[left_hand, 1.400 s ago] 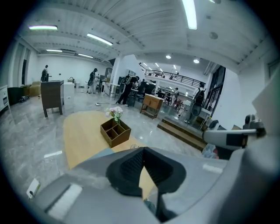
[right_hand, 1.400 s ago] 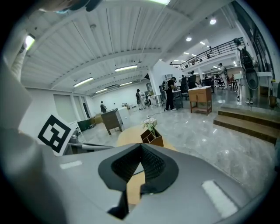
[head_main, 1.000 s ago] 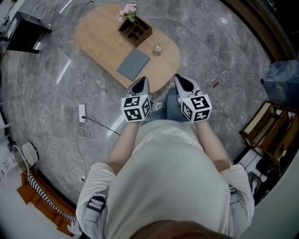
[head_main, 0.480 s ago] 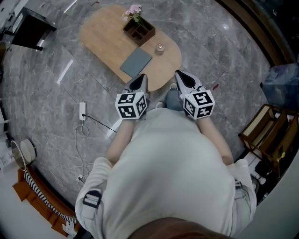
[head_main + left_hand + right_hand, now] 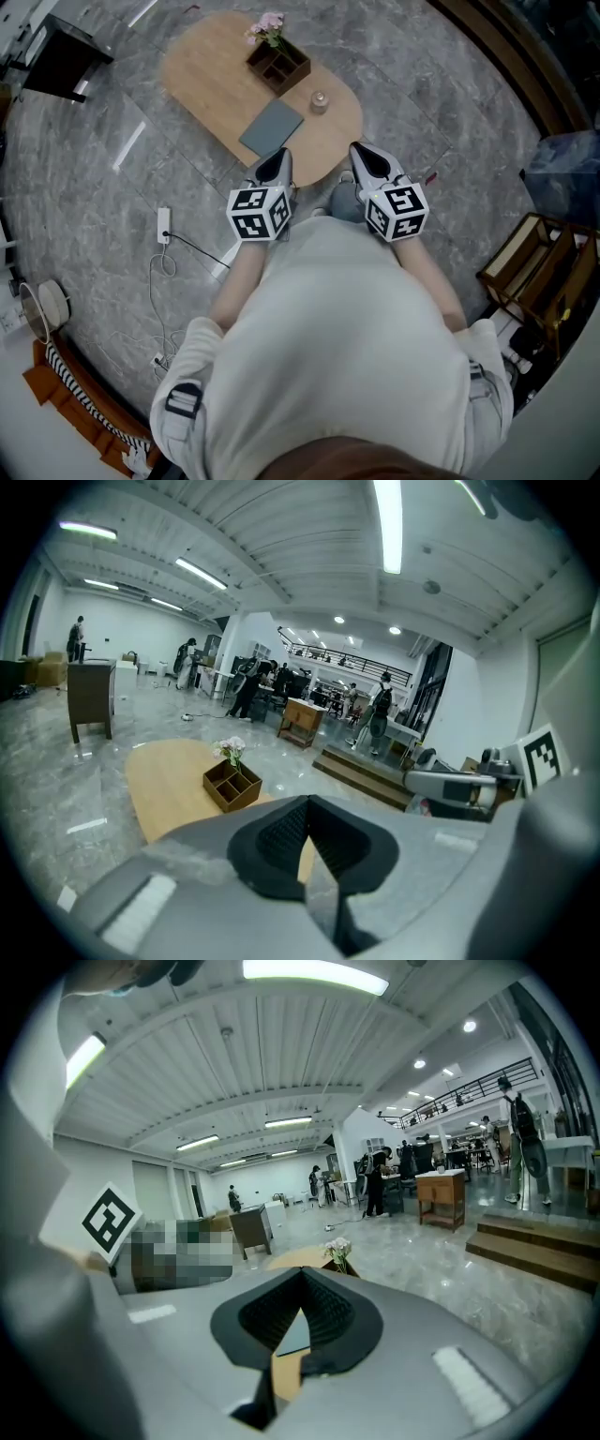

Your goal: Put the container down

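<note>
Closest to us, a pale shirt (image 5: 347, 328) fills the bottom of the head view, with both forearms reaching forward. Each arm carries a marker cube (image 5: 258, 212), and ahead of the cubes come the claws. The left claw (image 5: 280, 155) is closed tight, its pads (image 5: 281, 832) meeting at the tip with nothing between them. The right claw (image 5: 357, 150) is alongside it, well apart, closed up as well and holding nothing. Both point slightly downward at the near rounded end of the oval wooden desk (image 5: 211, 80).

Moving out across the desk, we come first to a flat grey pad (image 5: 271, 127) lying near that end. Just past it to the right stands a small glass (image 5: 320, 99) on its own. Further on, at the far part of the desk, there's the container (image 5: 278, 64), a dark wooden box split into compartments. It sits upright on the wood, clear of both claws, with pink flowers (image 5: 265, 25) at its far corner.

Around all this we see grey marble floor (image 5: 441, 103). A white power strip (image 5: 163, 226) lies on it to the left, its cable (image 5: 192, 246) trailing towards us. Wooden crates (image 5: 539, 272) sit off to the right, and a black table (image 5: 61, 61) stands at the far left.
</note>
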Demonstrator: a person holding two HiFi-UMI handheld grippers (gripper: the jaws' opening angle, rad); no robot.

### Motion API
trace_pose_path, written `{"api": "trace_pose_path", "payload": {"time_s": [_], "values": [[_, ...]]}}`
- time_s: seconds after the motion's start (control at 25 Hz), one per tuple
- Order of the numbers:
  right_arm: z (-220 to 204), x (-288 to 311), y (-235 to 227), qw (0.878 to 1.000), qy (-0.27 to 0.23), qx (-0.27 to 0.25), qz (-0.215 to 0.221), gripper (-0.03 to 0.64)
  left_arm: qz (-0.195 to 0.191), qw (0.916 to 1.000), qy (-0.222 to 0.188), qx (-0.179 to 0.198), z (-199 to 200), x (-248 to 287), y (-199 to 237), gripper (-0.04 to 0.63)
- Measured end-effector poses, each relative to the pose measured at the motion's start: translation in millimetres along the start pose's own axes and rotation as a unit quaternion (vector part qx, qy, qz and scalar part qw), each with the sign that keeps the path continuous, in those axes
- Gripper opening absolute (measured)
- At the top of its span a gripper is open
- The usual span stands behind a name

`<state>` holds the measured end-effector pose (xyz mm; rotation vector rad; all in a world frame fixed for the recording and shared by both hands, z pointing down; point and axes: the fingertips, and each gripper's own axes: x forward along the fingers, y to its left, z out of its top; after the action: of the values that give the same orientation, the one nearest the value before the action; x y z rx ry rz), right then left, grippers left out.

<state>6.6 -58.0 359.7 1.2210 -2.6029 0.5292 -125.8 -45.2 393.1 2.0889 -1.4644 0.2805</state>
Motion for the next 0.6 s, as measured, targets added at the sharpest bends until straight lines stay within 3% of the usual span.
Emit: {"api": "trace_pose_path", "payload": {"time_s": [0.6], "values": [[1.4,-6.4,-8.3,1.0,-0.009,0.008,-0.011,-0.002,-0.005,0.9999,0.006,0.007,-2.3,7.9,-9.2,0.002]]}}
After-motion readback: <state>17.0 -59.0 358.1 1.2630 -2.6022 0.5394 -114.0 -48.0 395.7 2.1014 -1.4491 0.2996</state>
